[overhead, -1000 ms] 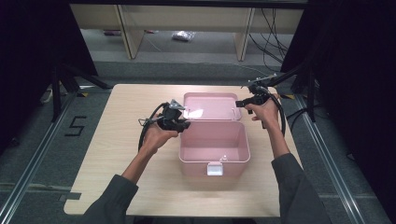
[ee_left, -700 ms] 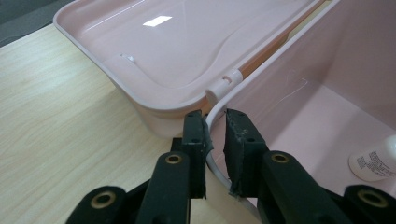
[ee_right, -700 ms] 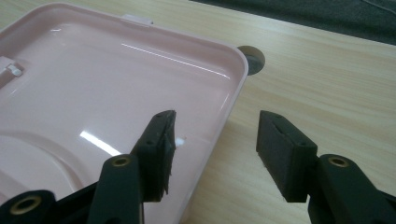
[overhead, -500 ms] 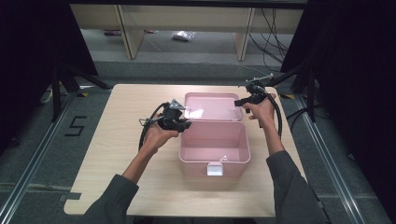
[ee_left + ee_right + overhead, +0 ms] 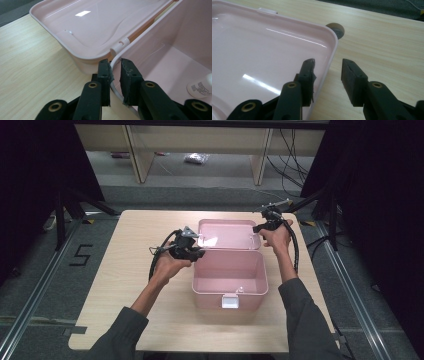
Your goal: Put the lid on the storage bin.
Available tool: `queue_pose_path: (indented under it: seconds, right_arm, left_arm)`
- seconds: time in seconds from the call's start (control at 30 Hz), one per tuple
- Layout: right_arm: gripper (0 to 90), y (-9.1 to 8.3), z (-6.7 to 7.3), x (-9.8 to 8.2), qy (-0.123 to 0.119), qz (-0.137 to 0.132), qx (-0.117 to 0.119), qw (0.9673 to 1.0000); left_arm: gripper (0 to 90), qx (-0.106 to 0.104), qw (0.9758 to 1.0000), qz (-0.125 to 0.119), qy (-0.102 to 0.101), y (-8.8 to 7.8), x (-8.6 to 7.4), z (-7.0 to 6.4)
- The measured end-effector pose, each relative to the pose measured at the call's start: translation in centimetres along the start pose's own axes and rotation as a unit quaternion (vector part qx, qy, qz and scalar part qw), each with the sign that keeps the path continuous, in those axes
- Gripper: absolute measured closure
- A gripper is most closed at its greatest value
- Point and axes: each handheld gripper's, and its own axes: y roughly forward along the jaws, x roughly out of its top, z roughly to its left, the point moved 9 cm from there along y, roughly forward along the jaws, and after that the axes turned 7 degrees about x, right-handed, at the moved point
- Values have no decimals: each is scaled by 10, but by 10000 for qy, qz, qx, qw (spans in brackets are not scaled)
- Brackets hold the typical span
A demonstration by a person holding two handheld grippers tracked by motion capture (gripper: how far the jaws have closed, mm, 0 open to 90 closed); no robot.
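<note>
From the high view I have a pink box (image 5: 230, 277) open in the middle of the table (image 5: 125, 285), its lid (image 5: 227, 234) thrown back flat behind it, so I judge the step in hand is getting that lid closed. My left gripper (image 5: 192, 251) sits at the box's left rear corner, and my right gripper (image 5: 261, 226) is at the lid's right edge. In the left gripper view, the jaws stand nearly together astride the box's white rim (image 5: 115, 62), the pads close on either side of it; it looks like a steadying pinch, though I cannot tell for sure that both pads press. A small white bottle (image 5: 201, 86) lies on the box floor, and the hinge pin (image 5: 120, 45) shows just ahead. In the right gripper view, the jaws have just been closing and straddle the lid's rim (image 5: 332, 50), one finger (image 5: 308, 75) inside the lid, the other over the table, with gaps either side, so nothing is gripped yet. A round hole plug (image 5: 335, 28) in the tabletop lies just beyond the lid's corner. Next I would finish the squeeze on the lid edge, then swing it up and forward over the hinge while the left keeps the box from sliding.
</note>
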Motion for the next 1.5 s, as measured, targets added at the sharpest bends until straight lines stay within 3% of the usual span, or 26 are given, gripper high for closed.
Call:
queue_pose_path:
  seconds: [0.03, 0.07, 0.17, 0.2, 0.23, 0.33, 0.37, 0.4, 0.47, 0.5, 0.67, 0.77, 0.8, 0.9, 0.93, 1.07, 1.13, 1.23, 1.27, 1.3, 1.33, 1.43, 1.5]
  right_arm:
    - [659, 2, 0, 1, -7, -23, -21, 10000]
    - [663, 1, 3, 0, 159, 49, -93, 9998]
    - [672, 4, 0, 1, -68, 90, -133, 9998]
    - [673, 6, 1, 1, -1, 97, -140, 9999]
    - [683, 7, 0, 1, -108, 104, -181, 9997]
    - [745, 11, 0, 1, -115, 122, -149, 9997]
    - [756, 11, 2, 0, -36, 126, -134, 9998]
    - [762, 10, 1, 1, -119, 112, -197, 9997]
    - [772, 9, 5, 0, 26, 124, -249, 9996]
    - [777, 8, 4, 1, -89, 96, -313, 9994]
    - [797, 4, 6, 5, -155, 38, -538, 9984]
    - [803, 3, 7, 6, -145, -4, -560, 9983]
    - [805, 2, 10, 6, -8, 14, -573, 9984]
    - [811, 0, 8, 8, -191, -60, -665, 9976]
    - [811, 0, 10, 7, -72, -53, -670, 9977]
    - [813, -4, 8, 10, -256, -87, -695, 9972]
    - [817, -6, 11, 10, -116, -113, -719, 9973]
    - [821, -11, 9, 13, -235, -182, -768, 9966]
    - [822, -12, 10, 13, -190, -212, -745, 9968]
    - [823, -13, 10, 14, -228, -238, -739, 9967]
    - [825, -16, 10, 14, -189, -241, -761, 9966]
    - [828, -21, 12, 16, -154, -314, -788, 9963]
    - [828, -26, 11, 18, -315, -367, -810, 9955]
  left_arm:
    - [778, 38, 10000, -6, -1, 0, 0, 0]
    - [778, 40, 10000, 0, 14, 0, 0, 0]
    - [778, 42, 10000, -3, 7, 0, 0, 0]
    - [778, 41, 10000, -3, 12, 0, 0, 0]
    - [778, 41, 10000, -3, 8, 0, 0, 0]
    - [778, 45, 10000, 4, 10, 0, 0, 0]
    - [778, 53, 10000, 5, 11, 0, 0, 0]
    - [778, 57, 10000, 10, 12, 0, 0, 0]
    - [777, 78, 10000, -4, -1, 0, 0, 0]
    - [777, 78, 10000, -6, -2, 0, 0, -1]
    - [777, 95, 10000, -1, 14, 0, 1, -1]
    - [778, 98, 10000, -1, 16, 0, 1, -1]
    - [778, 72, 10000, 1, 18, 0, 1, -2]
    - [777, 89, 10000, -10, -20, 0, 1, -2]
    - [777, 89, 10000, -8, -36, 0, 1, -2]
    - [776, 90, 10000, -9, -43, 0, 1, -2]
    - [776, 126, 9999, -18, -72, 1, 1, -3]
    - [776, 139, 9999, -17, -80, 1, 2, -4]
    - [776, 65, 9997, -142, 191, 3, 5, -2]
    - [776, 147, 9999, -56, -23, 2, 3, -3]
    - [775, 161, 9998, -9, -83, 2, 2, -4]
    - [774, 167, 9998, -18, -53, 2, 2, -5]
    - [774, 176, 9998, -20, -68, 3, 3, -6]
